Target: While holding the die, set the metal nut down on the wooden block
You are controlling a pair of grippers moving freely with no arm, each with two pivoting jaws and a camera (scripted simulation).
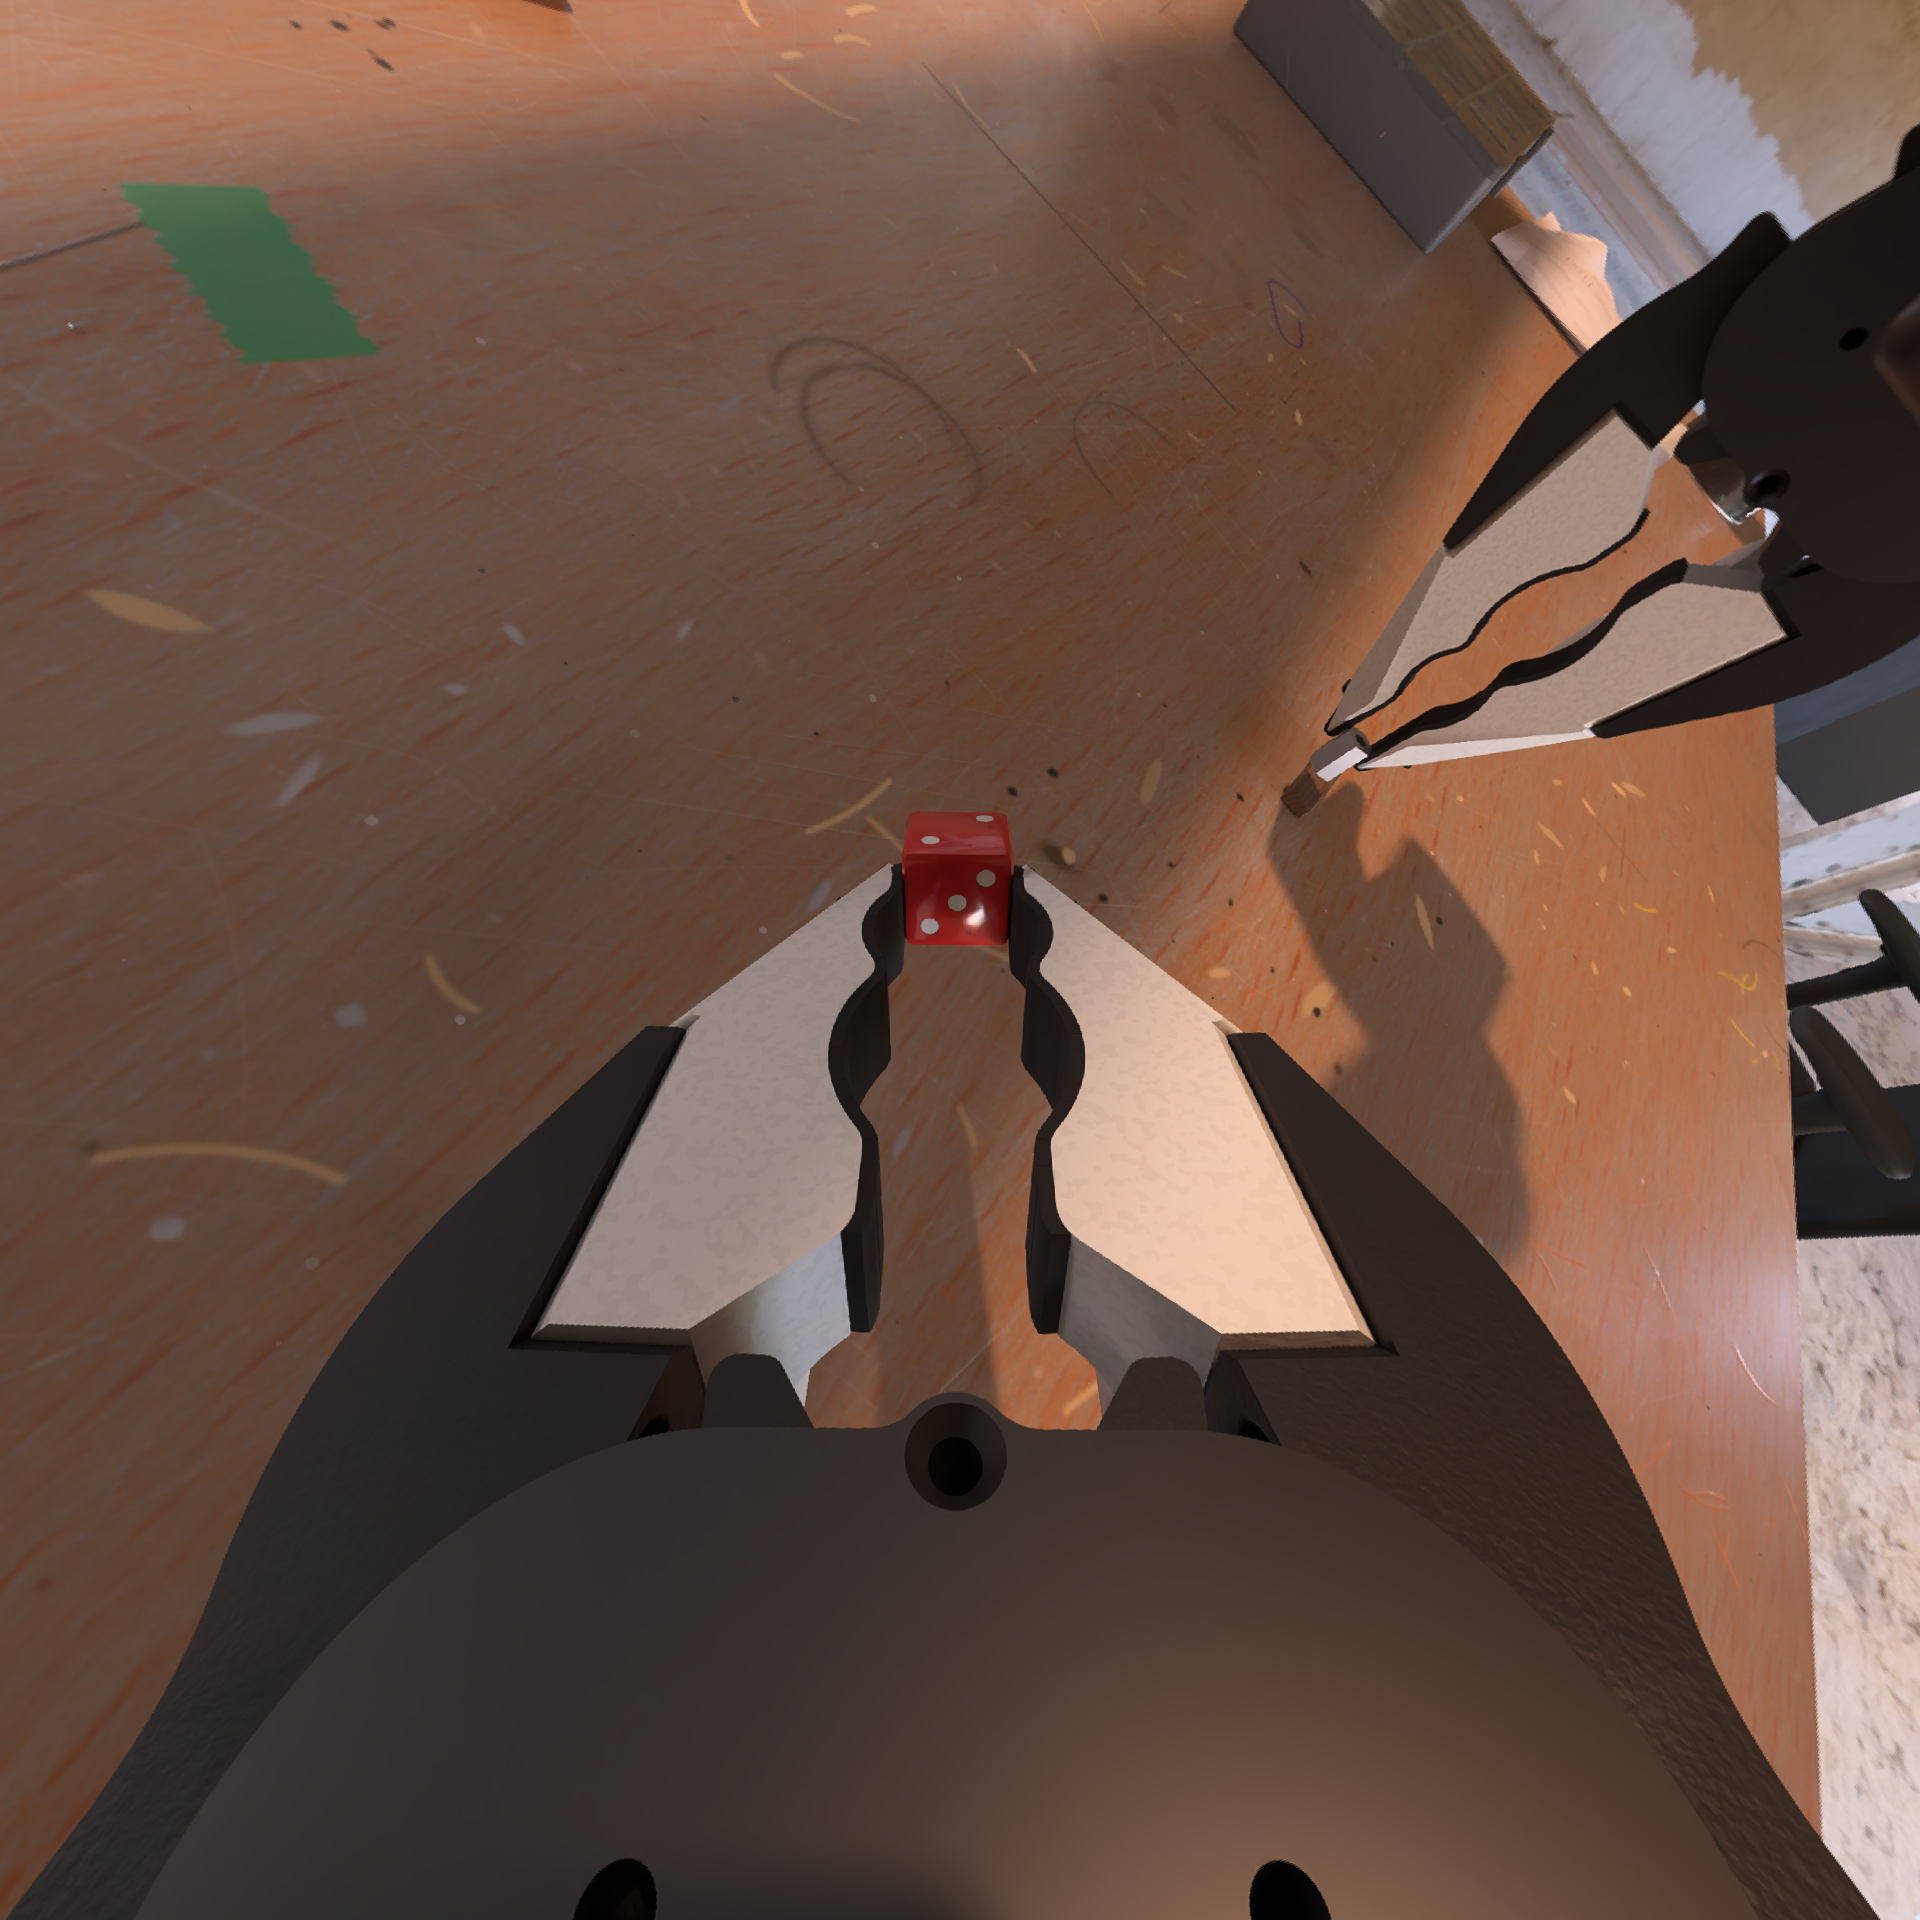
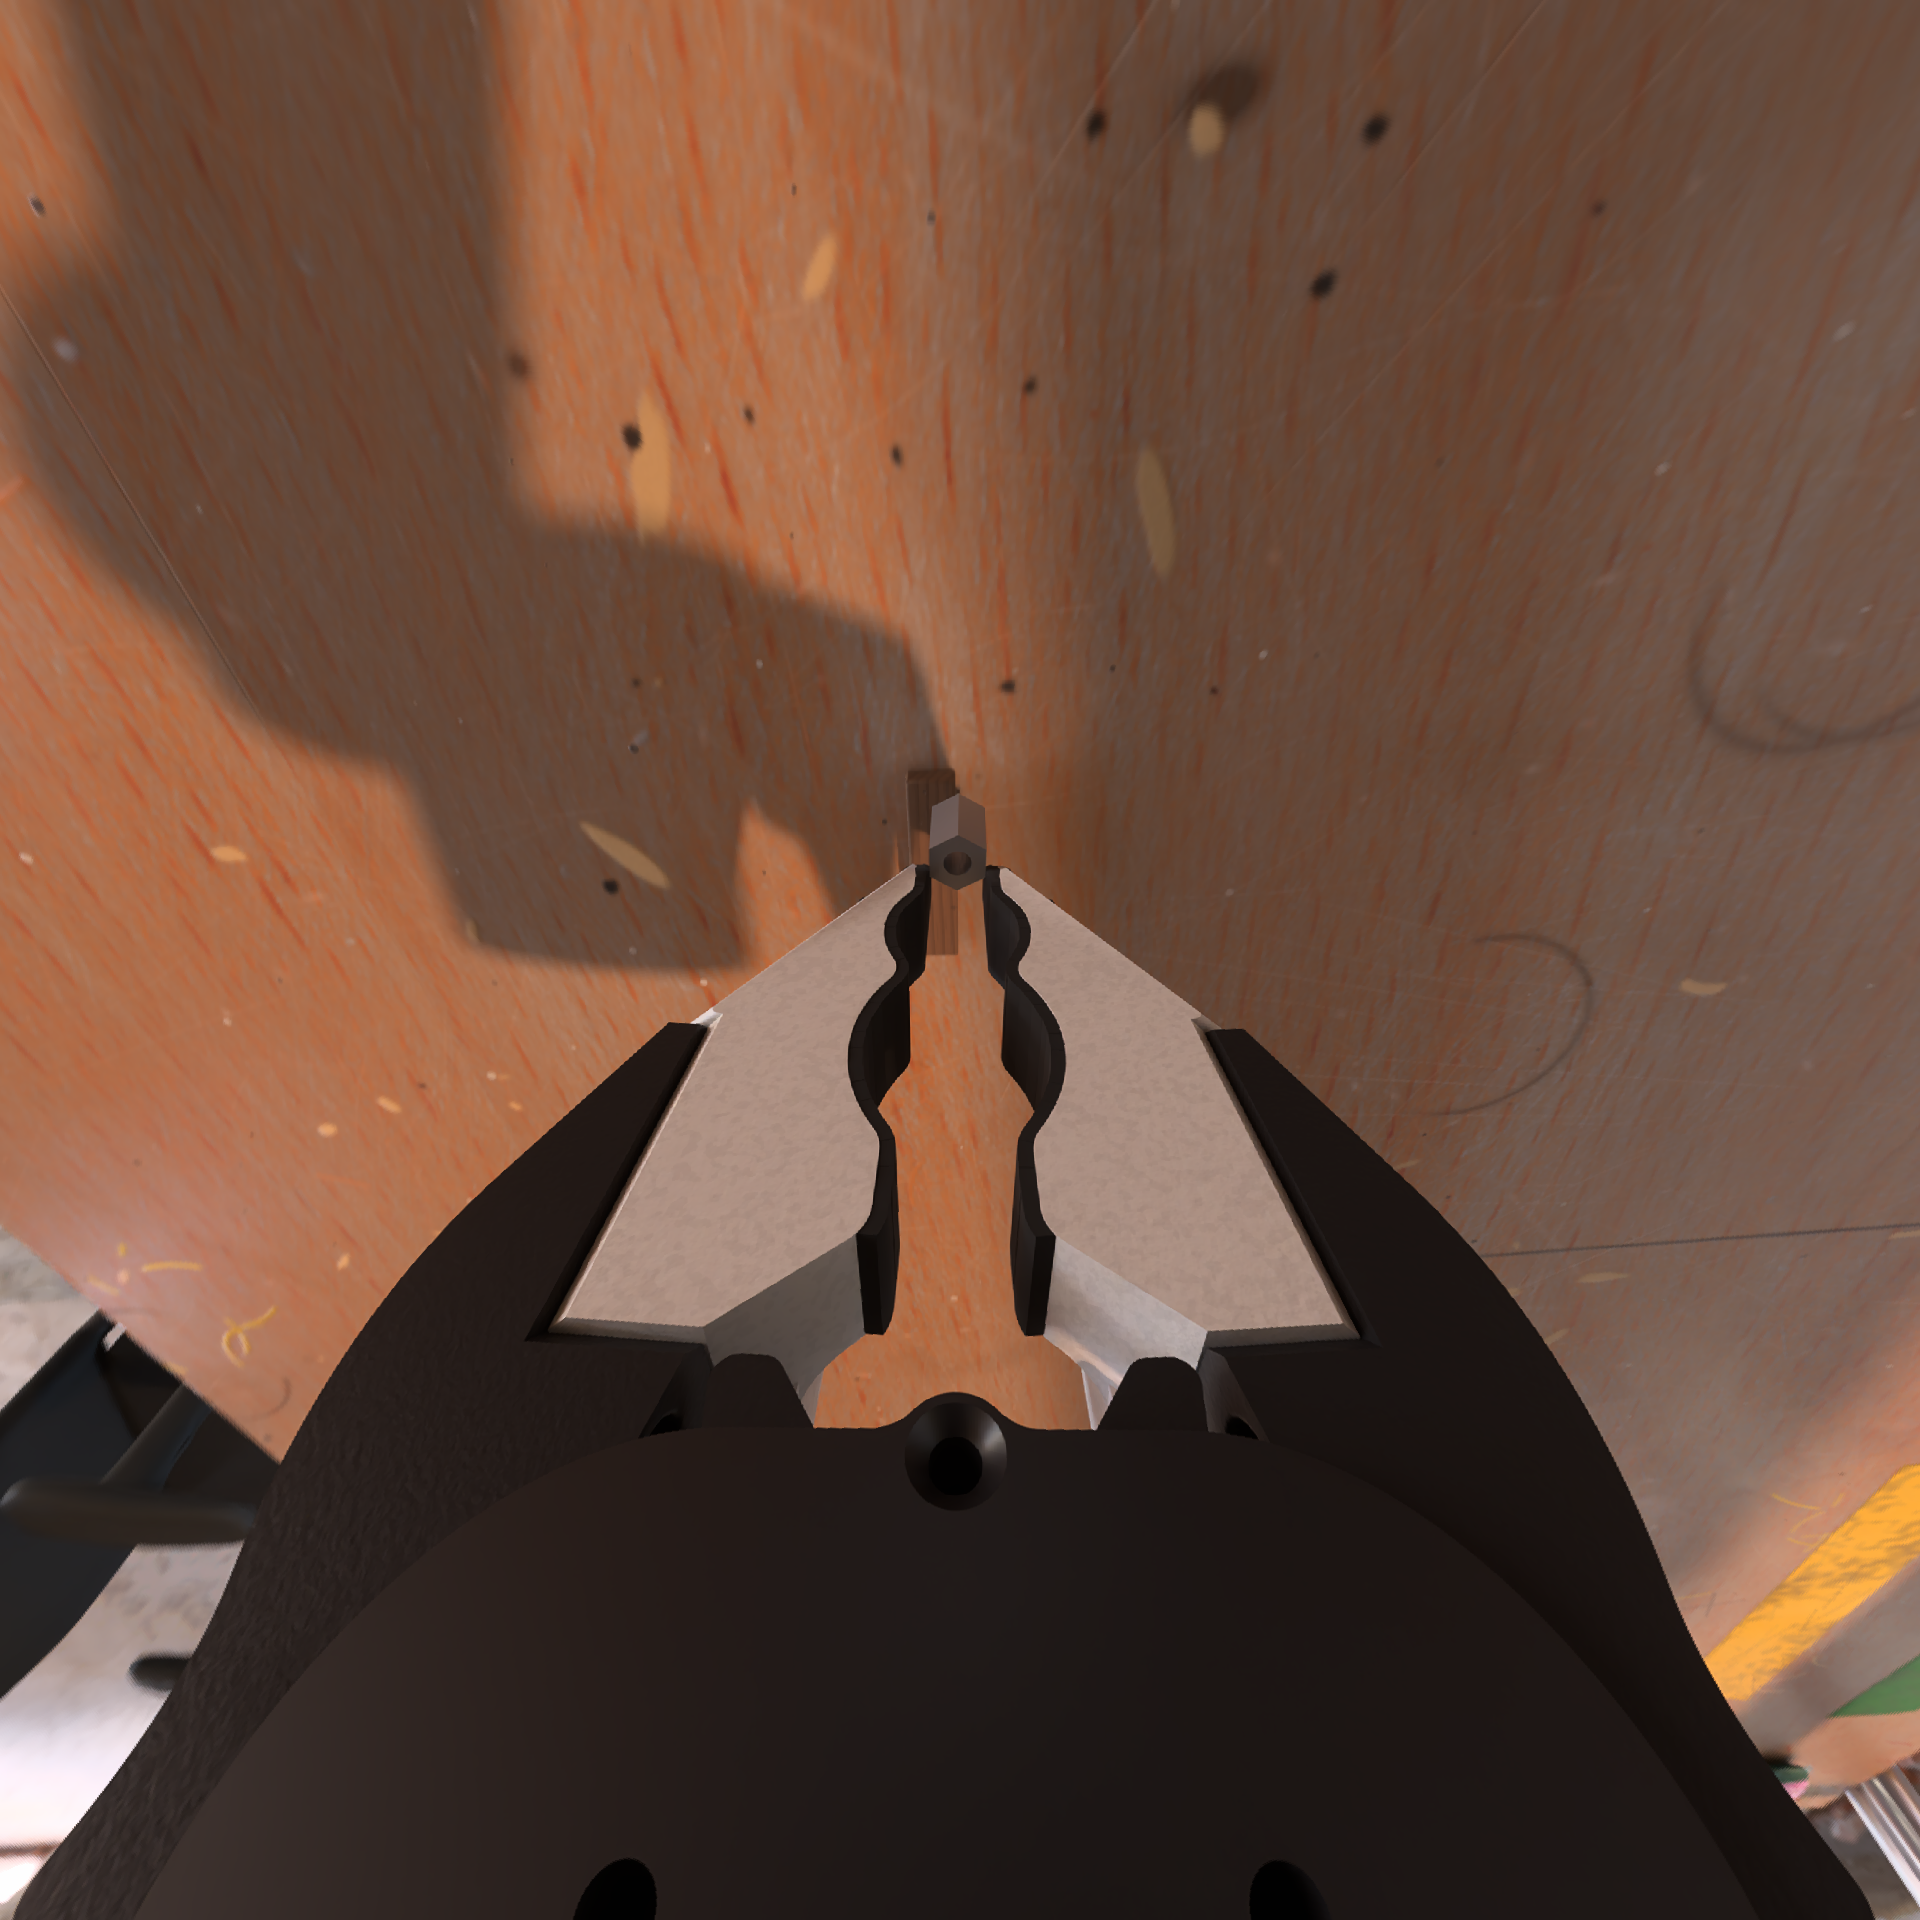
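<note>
My left gripper (image 1: 956, 883) is shut on a red die (image 1: 956, 881) with white dots and holds it at its fingertips above the orange wooden table (image 1: 623, 623). My right gripper (image 2: 956, 873) is shut on a small grey hexagonal metal nut (image 2: 956, 844) at its very tips. A small brown wooden block (image 2: 928, 805) stands on the table just under and behind the nut. In the left wrist view the right gripper (image 1: 1345, 748) comes in from the upper right, with the nut (image 1: 1335, 764) right above the block (image 1: 1299, 798).
A green tape patch (image 1: 249, 275) lies far left on the table. A grey box (image 1: 1382, 114) stands at the far edge. The table edge (image 1: 1792, 1143) runs down the right side, with dark furniture (image 1: 1849, 1091) beyond it. A yellow strip (image 2: 1818, 1590) lies at the right.
</note>
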